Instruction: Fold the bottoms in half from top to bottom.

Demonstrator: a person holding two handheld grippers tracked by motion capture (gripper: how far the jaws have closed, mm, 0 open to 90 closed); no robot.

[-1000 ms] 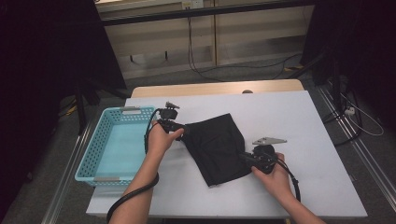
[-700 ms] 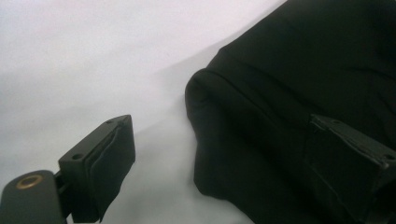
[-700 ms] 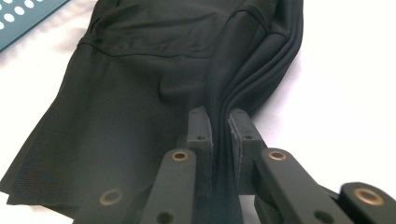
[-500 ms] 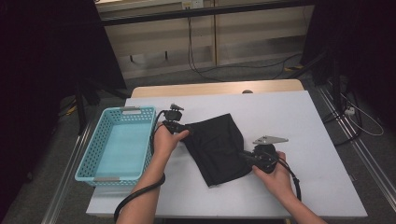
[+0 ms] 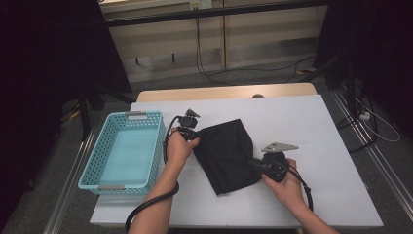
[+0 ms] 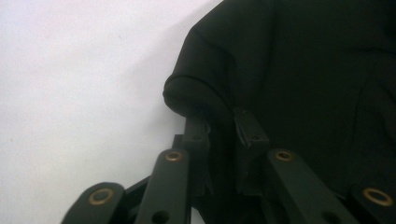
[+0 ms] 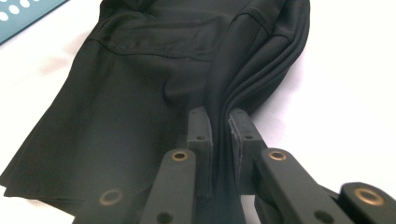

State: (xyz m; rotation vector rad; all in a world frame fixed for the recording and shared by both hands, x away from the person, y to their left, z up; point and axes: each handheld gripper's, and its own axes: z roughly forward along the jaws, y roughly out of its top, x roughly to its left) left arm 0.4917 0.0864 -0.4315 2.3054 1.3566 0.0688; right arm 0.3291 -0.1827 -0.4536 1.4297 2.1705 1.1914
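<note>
Both of your grippers are clamped on the black garment [image 5: 226, 155], which lies folded on the white table [image 5: 316, 126] just right of the turquoise basket [image 5: 124, 152]. Your left gripper [image 5: 195, 139] pinches the cloth's upper left corner; in the left gripper view its jaws sit nearly closed with a rolled fold of fabric between them. Your right gripper [image 5: 252, 161] bites the garment's right edge, and the right gripper view shows its jaws squeezed on several stacked layers [image 7: 219, 140] of the cloth.
</note>
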